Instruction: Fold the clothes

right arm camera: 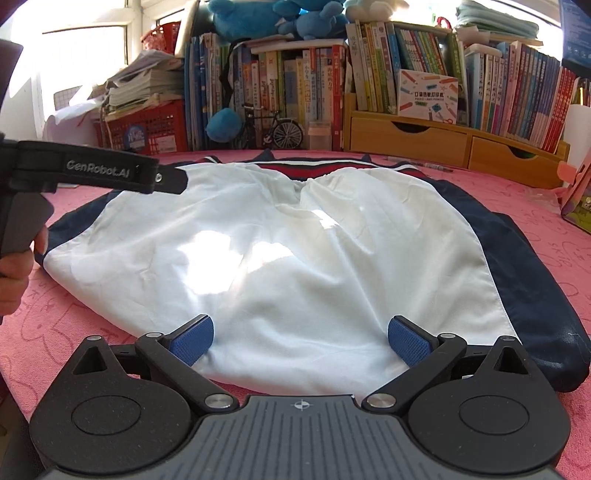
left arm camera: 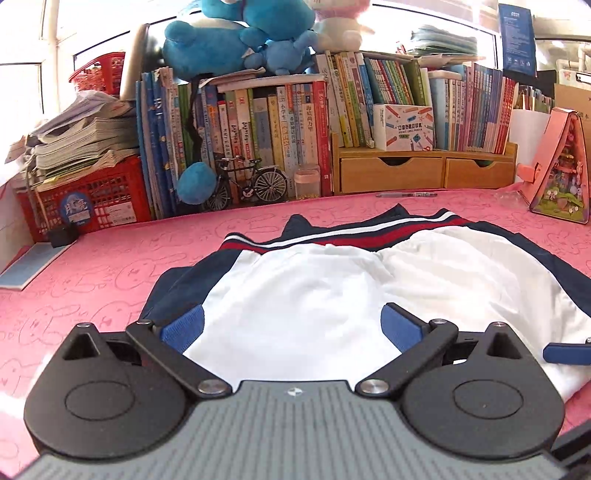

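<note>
Garment (right arm camera: 280, 266), smooth white lining, navy edges, on pink mat (left arm camera: 92, 280).

Pink rabbit-print table cover (left arm camera: 110, 273), row of books (left arm camera: 258, 122) at twelve o'clock, model bicycle (left arm camera: 247, 184) before them, red crate (left arm camera: 92, 199) at ten, wooden drawers (left arm camera: 424, 173) at one, blue plush toys (left arm camera: 236, 33) atop

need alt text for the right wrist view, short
A white jacket with navy sleeves and red-striped collar lies flat on a pink rabbit-print table cover, the open right gripper at its near hem. The left gripper reaches in from the left; bookshelves behind.
</note>
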